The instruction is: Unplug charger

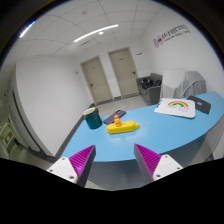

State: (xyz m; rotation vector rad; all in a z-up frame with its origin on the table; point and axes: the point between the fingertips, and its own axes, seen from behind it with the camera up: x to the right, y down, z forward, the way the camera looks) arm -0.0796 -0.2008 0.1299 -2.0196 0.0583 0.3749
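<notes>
**Gripper held open above a blue table, charger not clearly visible**

The gripper (116, 163) hangs over the near edge of a long, curved light-blue table (150, 128), its two fingers spread wide apart with nothing between them. The magenta pads (79, 160) on the inner faces of the fingers are plainly seen; the finger tips point toward the table's near rim, and only bare floor and table edge show in the gap.

Just beyond the fingers, near the middle of the table, sits a small bright-yellow plastic object (121, 125) with a raised upper part; its exact shape is too small to make out. To its left, farther along the table, stands a dark green boxy thing (92, 117), and a dark flat item (115, 115) lies between them, slightly farther back. Which of these, if any, is the charger cannot be told, and no cable or socket is distinguishable.

On the far right lies a white board with a rainbow picture (177, 106), and beyond it a dark blue flat item (203, 102) that is cut off at the right. Behind the table on the right stands a pale grey machine (178, 84), partly hidden.

The far wall holds two beige doors (110, 74), with red lettering (171, 38) on the wall to the right, too small to read.
</notes>
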